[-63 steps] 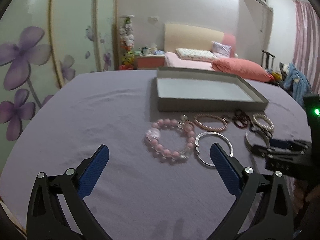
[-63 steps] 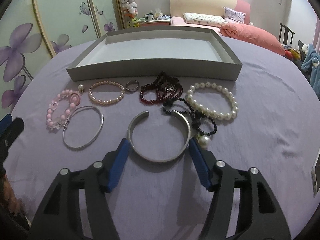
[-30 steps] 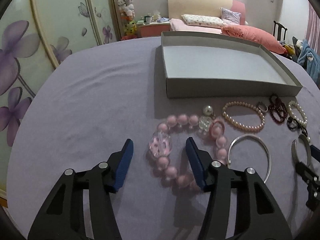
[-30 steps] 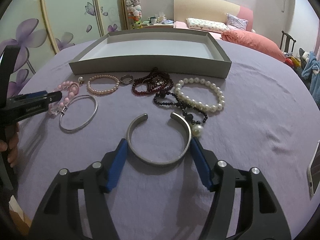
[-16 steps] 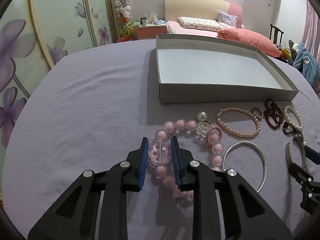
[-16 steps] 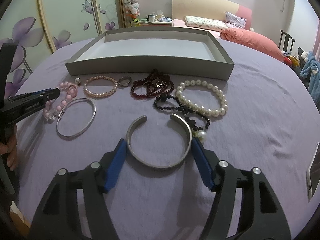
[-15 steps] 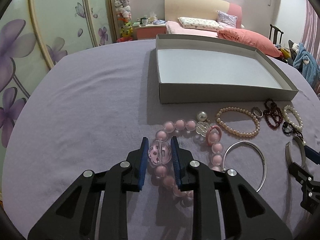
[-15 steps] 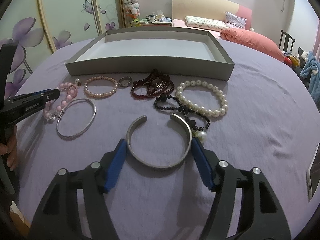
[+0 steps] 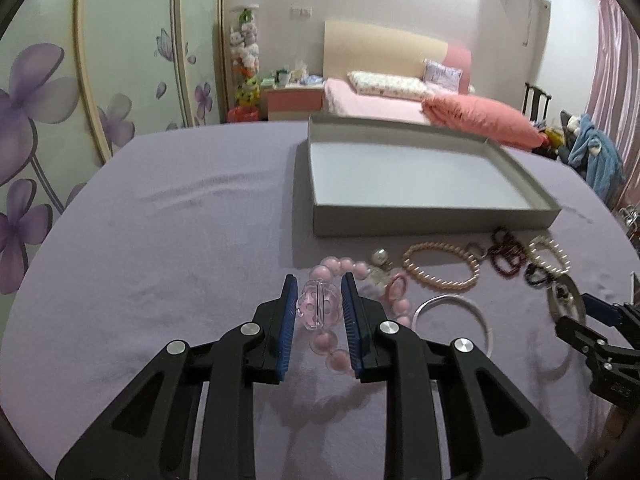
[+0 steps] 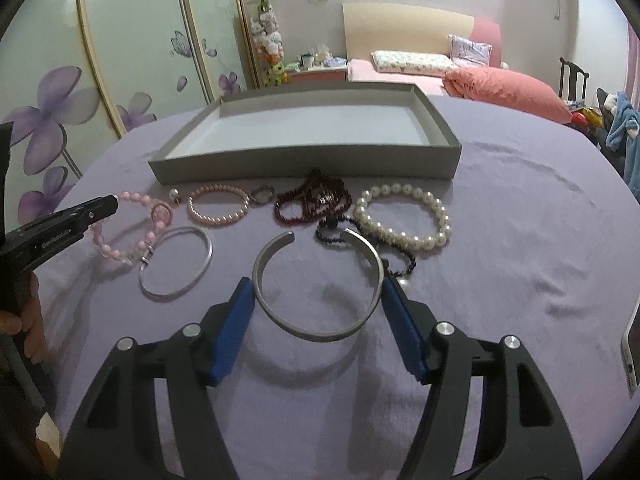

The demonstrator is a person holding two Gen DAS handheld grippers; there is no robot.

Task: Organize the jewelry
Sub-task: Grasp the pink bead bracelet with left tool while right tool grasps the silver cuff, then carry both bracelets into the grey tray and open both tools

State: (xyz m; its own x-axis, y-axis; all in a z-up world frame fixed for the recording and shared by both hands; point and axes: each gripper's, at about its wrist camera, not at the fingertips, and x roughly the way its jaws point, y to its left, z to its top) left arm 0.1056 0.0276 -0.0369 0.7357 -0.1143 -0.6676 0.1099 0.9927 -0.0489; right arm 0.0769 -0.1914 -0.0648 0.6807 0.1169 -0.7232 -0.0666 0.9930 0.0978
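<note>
My left gripper [image 9: 319, 308] is shut on the large clear bead of the pink bead bracelet [image 9: 320, 306] and holds that end lifted off the purple cloth; the bracelet also shows in the right wrist view [image 10: 132, 232]. My right gripper [image 10: 318, 304] stands around the open silver cuff [image 10: 316, 284], its blue pads against the cuff's sides, and the cuff casts a shadow on the cloth below. The grey tray [image 10: 304, 162] lies behind the jewelry and is empty.
On the cloth lie a thin silver bangle [image 10: 176, 264], a small pink pearl bracelet [image 10: 218, 210], a ring [image 10: 262, 194], dark red beads [image 10: 312, 200], black beads [image 10: 340, 228] and a white pearl bracelet [image 10: 404, 216]. A phone [image 10: 632, 344] lies at the right edge.
The left gripper closed on the pink bracelet's clear bead and lifted it slightly. The right gripper stayed around the silver cuff, which now seems raised a little.
</note>
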